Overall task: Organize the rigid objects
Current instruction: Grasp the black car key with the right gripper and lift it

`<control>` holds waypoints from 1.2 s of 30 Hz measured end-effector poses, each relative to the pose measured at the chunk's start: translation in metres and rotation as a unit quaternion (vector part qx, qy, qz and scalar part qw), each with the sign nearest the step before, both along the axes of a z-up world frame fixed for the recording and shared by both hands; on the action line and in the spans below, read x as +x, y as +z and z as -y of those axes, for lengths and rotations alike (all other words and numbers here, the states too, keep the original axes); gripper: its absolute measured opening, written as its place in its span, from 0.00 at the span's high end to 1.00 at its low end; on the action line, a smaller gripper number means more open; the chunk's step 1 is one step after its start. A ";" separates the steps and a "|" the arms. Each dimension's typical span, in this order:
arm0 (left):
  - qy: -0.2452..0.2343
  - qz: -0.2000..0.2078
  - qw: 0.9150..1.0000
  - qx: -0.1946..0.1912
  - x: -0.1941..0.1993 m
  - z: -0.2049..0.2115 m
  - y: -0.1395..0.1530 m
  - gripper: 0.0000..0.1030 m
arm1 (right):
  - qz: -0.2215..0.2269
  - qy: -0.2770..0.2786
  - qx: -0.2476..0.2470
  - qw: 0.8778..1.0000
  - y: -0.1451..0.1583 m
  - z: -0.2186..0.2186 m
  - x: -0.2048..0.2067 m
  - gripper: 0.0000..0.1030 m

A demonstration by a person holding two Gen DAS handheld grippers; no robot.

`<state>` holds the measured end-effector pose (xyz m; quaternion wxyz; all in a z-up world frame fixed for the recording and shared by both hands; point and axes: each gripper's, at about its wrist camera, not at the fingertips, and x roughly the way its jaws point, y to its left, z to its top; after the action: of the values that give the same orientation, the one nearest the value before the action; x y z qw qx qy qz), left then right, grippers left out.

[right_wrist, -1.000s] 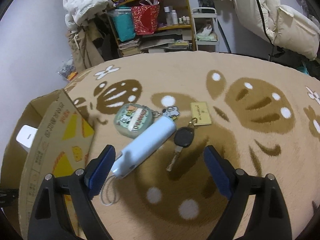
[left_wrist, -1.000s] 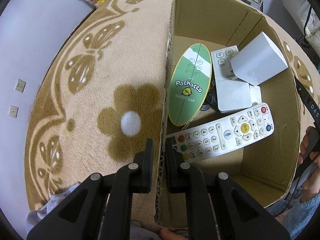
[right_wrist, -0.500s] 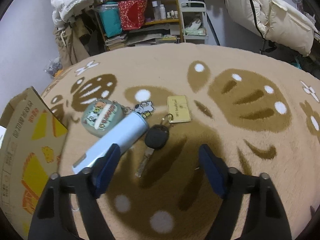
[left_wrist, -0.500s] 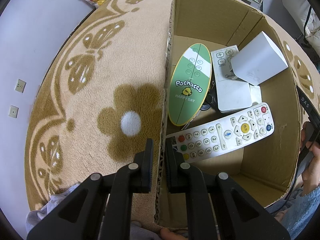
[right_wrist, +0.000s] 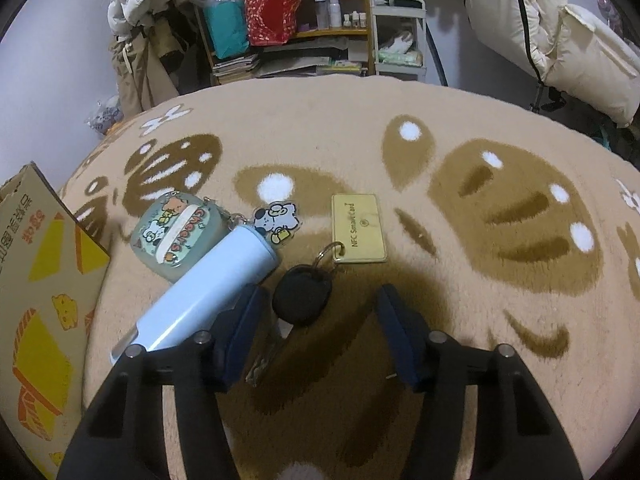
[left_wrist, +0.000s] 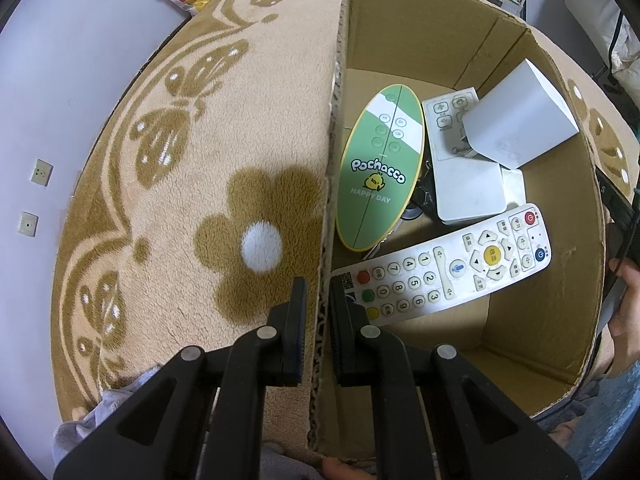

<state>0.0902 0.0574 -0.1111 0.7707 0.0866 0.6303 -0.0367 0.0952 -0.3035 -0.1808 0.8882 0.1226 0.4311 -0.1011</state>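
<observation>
My left gripper (left_wrist: 318, 292) is shut on the left wall of the cardboard box (left_wrist: 440, 36). Inside the box lie a white remote (left_wrist: 444, 268), a green oval Pochacco item (left_wrist: 378, 172), a smaller white remote (left_wrist: 446, 120) and a white block (left_wrist: 520, 120). My right gripper (right_wrist: 318, 300) is open, low over the carpet. A black car key (right_wrist: 302, 294) with a gold NFC card (right_wrist: 359, 227) on its ring lies between the fingers. A pale blue cylinder (right_wrist: 204, 296) touches the left finger. A teal cartoon case (right_wrist: 178, 236) lies behind it.
A beige carpet (right_wrist: 480, 140) with brown patterns covers the floor. The box's printed outer wall (right_wrist: 36, 300) stands at the left of the right wrist view. Shelves with clutter (right_wrist: 288, 20) and a cream bag (right_wrist: 568, 40) are at the back. A person's hand (left_wrist: 624, 304) is beside the box.
My right gripper has moved forward and lower, so the black key now sits between its fingers, and the jaws have narrowed somewhat. The left gripper has stayed clamped on the box wall.
</observation>
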 end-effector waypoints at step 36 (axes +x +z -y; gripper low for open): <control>0.001 -0.001 1.000 0.002 0.000 0.003 -0.001 0.90 | 0.137 0.012 0.021 0.990 0.082 -0.029 -0.028 0.68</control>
<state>0.0902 0.0548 -0.1119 0.7701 0.0873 0.6309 -0.0348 0.0674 -0.2746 -0.0984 0.9375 0.1484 0.3084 -0.0632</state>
